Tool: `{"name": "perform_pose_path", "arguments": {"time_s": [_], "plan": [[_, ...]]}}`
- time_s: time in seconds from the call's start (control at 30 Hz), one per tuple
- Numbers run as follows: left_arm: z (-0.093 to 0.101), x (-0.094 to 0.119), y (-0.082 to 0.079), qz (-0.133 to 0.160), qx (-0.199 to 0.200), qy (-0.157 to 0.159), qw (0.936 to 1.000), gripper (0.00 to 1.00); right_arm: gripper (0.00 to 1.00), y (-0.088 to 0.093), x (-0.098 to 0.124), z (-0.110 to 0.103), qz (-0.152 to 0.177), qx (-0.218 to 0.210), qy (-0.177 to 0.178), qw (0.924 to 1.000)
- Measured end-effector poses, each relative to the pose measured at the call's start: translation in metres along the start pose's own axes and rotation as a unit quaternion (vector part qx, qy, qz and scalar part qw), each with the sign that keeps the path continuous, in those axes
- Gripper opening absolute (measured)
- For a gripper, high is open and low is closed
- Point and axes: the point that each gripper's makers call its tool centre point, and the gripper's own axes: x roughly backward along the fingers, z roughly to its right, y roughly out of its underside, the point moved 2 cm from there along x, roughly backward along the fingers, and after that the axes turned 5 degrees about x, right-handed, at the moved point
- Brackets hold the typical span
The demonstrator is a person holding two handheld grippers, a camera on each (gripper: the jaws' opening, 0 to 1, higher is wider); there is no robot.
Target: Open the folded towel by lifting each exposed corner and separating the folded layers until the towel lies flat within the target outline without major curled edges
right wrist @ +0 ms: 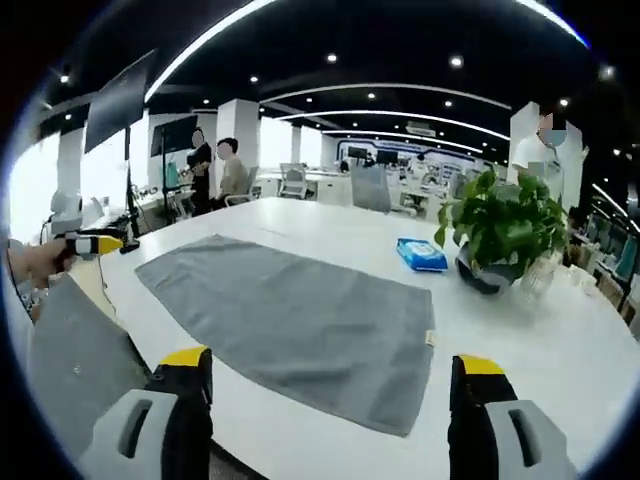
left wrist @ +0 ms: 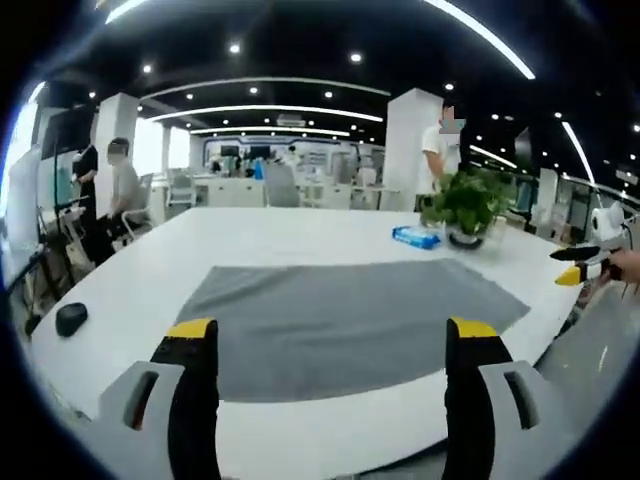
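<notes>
A grey towel (left wrist: 345,320) (right wrist: 295,315) lies spread flat on the white table (left wrist: 260,230) (right wrist: 540,340), with no folded layers showing. My left gripper (left wrist: 335,345) is open, its yellow-tipped jaws wide apart just short of the towel's near edge, holding nothing. My right gripper (right wrist: 330,370) is also open and holds nothing, near the towel's corner. The right gripper's yellow tip (left wrist: 580,268) shows at the right edge of the left gripper view, held by a hand. The left gripper (right wrist: 95,243) shows at the left edge of the right gripper view.
A potted plant (left wrist: 468,205) (right wrist: 505,230) and a blue wipes pack (left wrist: 416,236) (right wrist: 422,254) sit on the table beyond the towel. A black mouse (left wrist: 71,318) lies near the table's left edge. People stand by desks in the background.
</notes>
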Motion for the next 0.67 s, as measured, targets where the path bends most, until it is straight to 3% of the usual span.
{"name": "perform_pose_path", "arguments": {"time_s": [0.23, 0.53, 0.67], "plan": [[0.020, 0.026, -0.005, 0.029, 0.019, 0.004, 0.9994, 0.99, 1.00, -0.032, 0.027, -0.012, 0.081, 0.008, 0.021, 0.9965], [0.023, 0.038, -0.012, 0.048, 0.043, 0.001, 0.9979, 0.99, 1.00, -0.028, 0.031, -0.022, 0.072, 0.008, 0.022, 0.9971], [0.021, 0.040, -0.004, 0.031, 0.022, -0.008, 0.9992, 0.99, 1.00, -0.024, 0.032, -0.023, 0.068, 0.004, 0.021, 0.9974]]}}
